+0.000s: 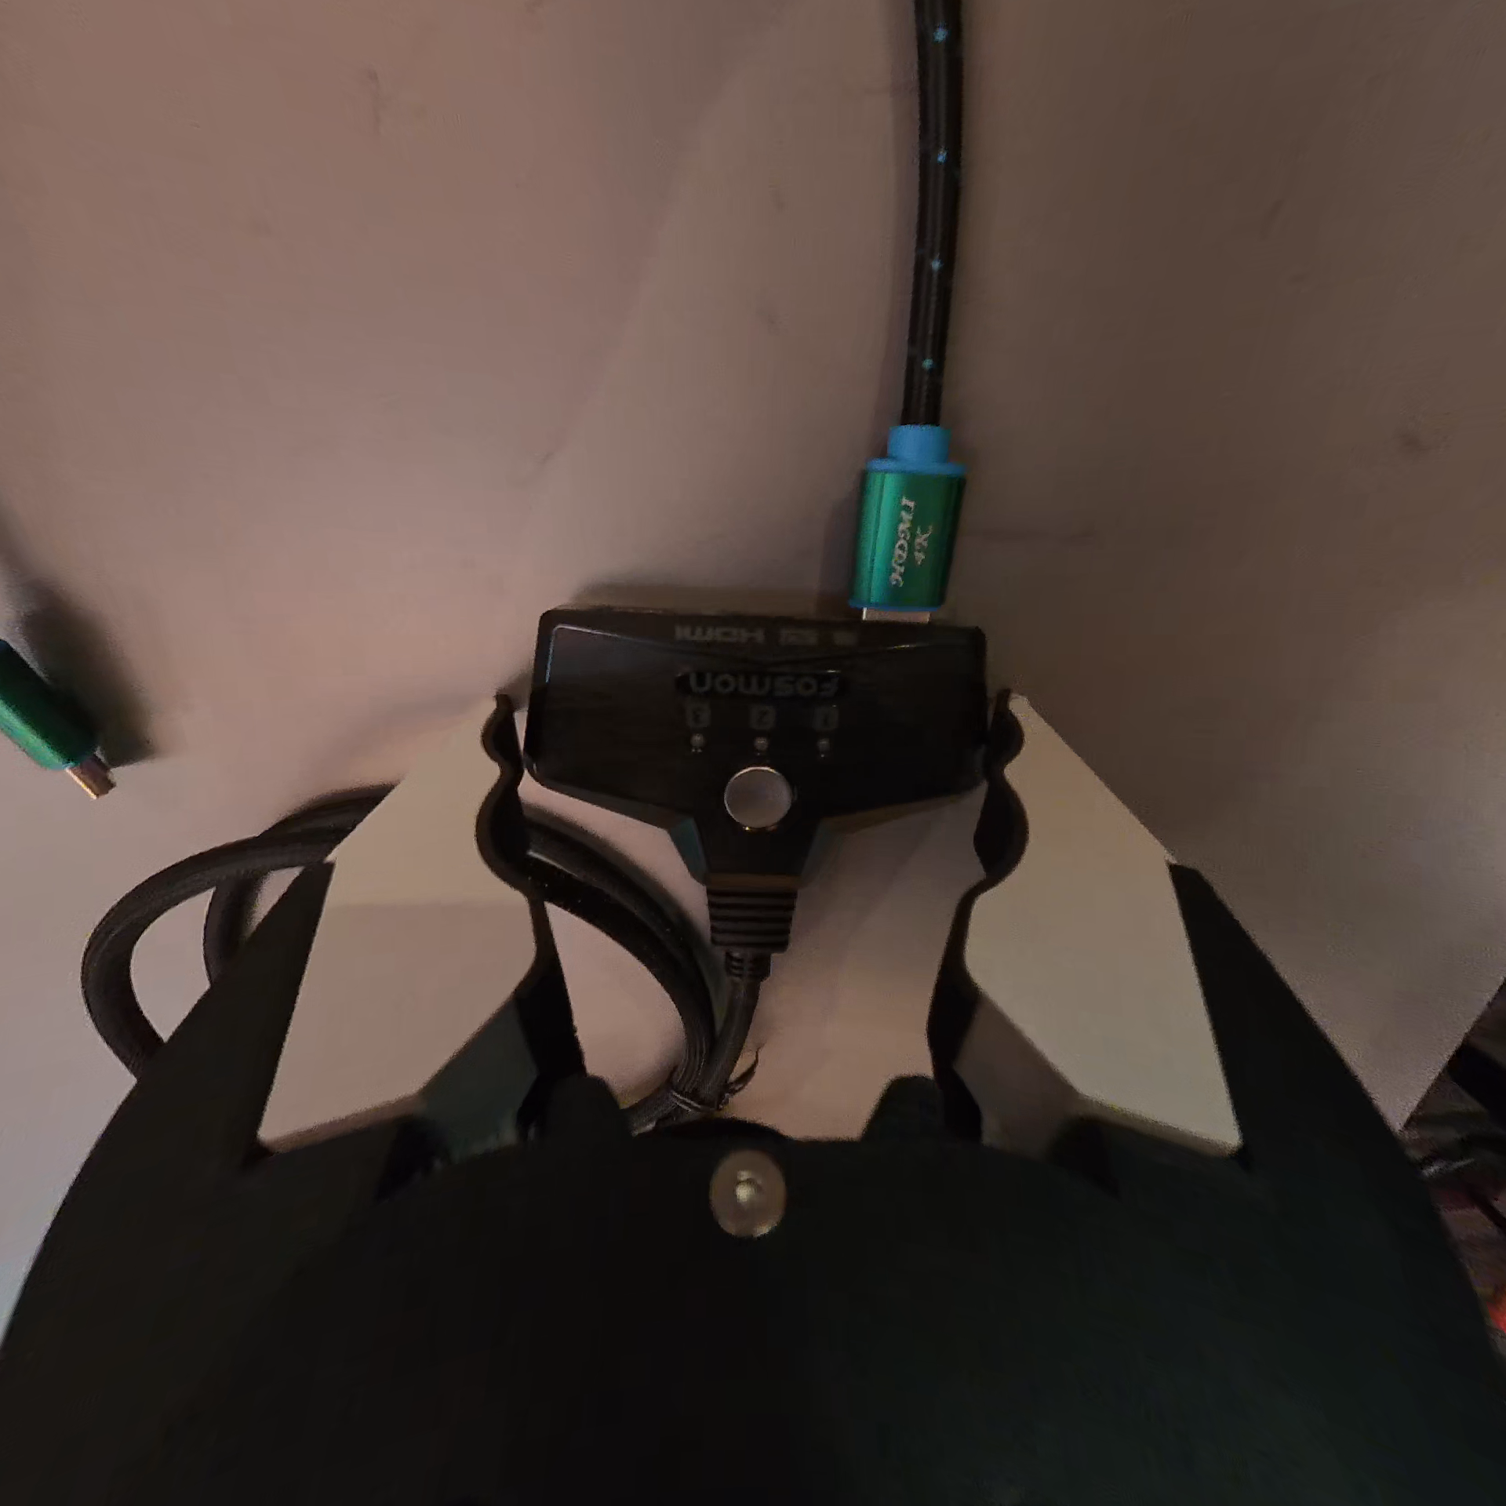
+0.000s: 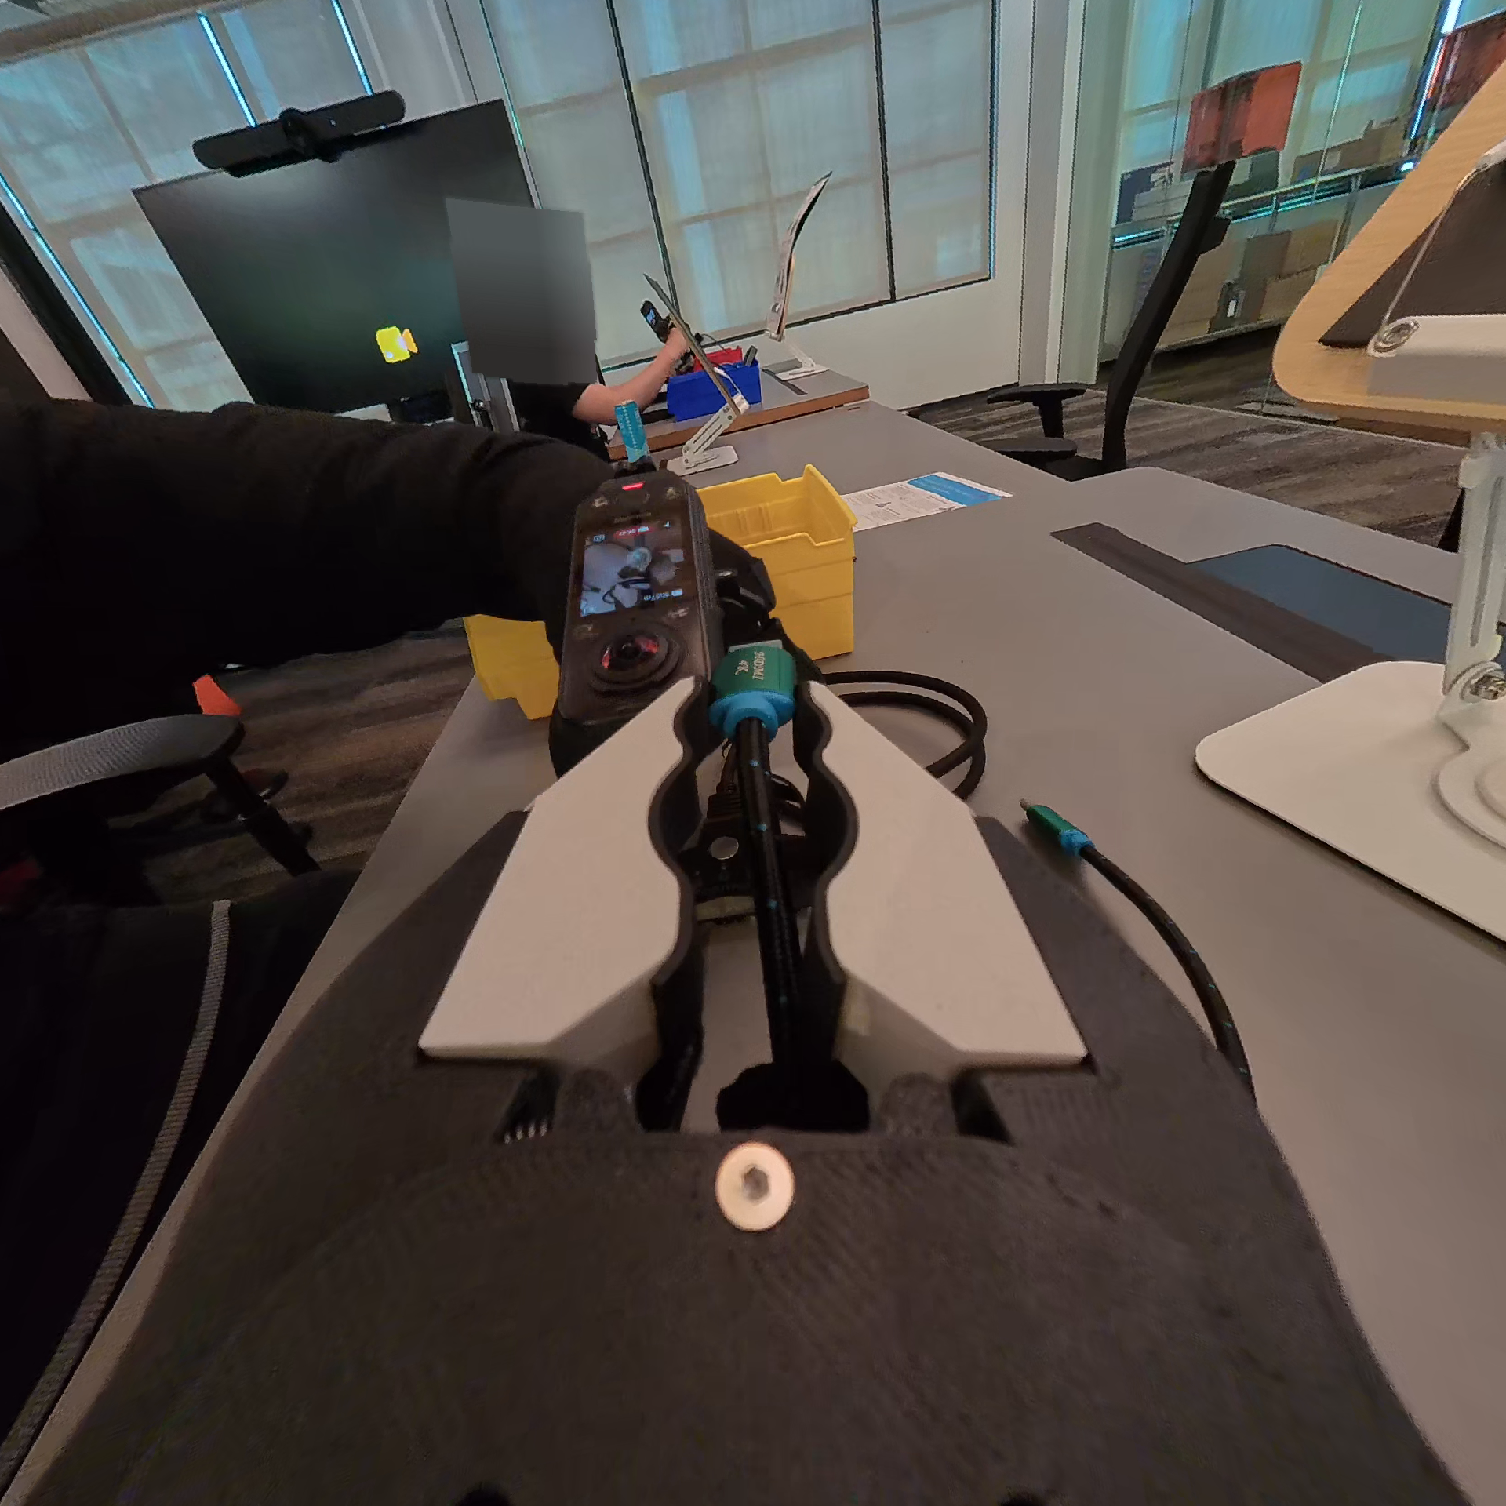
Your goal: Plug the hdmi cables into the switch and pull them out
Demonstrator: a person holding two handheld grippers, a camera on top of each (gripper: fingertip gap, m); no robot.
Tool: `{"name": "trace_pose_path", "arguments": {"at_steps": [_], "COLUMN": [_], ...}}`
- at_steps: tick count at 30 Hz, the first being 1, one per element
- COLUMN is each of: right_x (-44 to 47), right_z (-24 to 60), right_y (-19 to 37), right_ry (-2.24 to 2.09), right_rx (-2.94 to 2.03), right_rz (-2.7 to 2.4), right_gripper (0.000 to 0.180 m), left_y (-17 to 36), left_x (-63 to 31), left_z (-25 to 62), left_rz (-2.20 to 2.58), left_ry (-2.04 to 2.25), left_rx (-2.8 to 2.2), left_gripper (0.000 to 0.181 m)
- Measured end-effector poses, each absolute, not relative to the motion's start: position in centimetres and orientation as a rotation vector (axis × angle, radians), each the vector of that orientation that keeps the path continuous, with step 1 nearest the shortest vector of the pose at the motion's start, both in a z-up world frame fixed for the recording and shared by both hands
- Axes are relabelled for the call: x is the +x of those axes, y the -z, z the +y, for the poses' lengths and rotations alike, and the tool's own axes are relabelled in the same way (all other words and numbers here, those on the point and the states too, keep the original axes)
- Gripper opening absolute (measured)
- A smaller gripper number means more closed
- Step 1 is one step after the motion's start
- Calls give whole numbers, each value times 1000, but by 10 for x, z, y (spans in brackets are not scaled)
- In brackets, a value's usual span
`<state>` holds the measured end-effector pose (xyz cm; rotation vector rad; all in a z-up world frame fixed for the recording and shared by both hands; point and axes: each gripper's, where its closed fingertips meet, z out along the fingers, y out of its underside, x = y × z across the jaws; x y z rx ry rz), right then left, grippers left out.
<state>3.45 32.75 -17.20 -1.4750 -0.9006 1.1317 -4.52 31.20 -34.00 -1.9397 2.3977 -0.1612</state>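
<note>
In the left wrist view my left gripper (image 1: 751,709) is shut on the black HDMI switch (image 1: 758,701), one finger on each short side. A green HDMI plug (image 1: 904,530) with a blue collar sits in the switch's far right port, a sliver of metal showing. Its braided cable (image 1: 937,244) runs straight away. No fingers touch this plug. A second green plug (image 1: 49,717) lies loose at the left edge. In the right wrist view my right gripper (image 2: 750,689) has its jaws a narrow gap apart. The plug (image 2: 751,672) shows just beyond the tips, with the cable (image 2: 770,896) under the gap. The loose plug (image 2: 1055,827) lies to the right.
The left gripper's camera (image 2: 636,587) and a black sleeve (image 2: 244,530) face me across the grey table (image 2: 1100,693). A yellow bin (image 2: 782,554) stands behind them and a white stand base (image 2: 1336,782) at the right. A black cable loops beside the switch (image 1: 204,896). The table edge runs along the left (image 2: 383,831). My hands' fingertips stand some 20 centimeters from each other.
</note>
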Motion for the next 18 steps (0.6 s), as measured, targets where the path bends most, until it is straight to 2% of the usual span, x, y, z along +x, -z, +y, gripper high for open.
{"name": "trace_pose_path", "arguments": {"at_steps": [8, 18], "right_x": [36, 39], "right_z": [328, 330], "right_y": [173, 175], "right_ry": [-1143, -1141], "right_rx": [-1469, -1470], "right_rz": [-893, -888], "right_gripper": [18, 18], "left_y": [341, 332], "left_x": [-47, -47], "left_z": [311, 315], "left_rz": [2446, 2283], "left_ry": [108, 188], "left_rx": [-1890, -1889], "left_gripper": [110, 109]}}
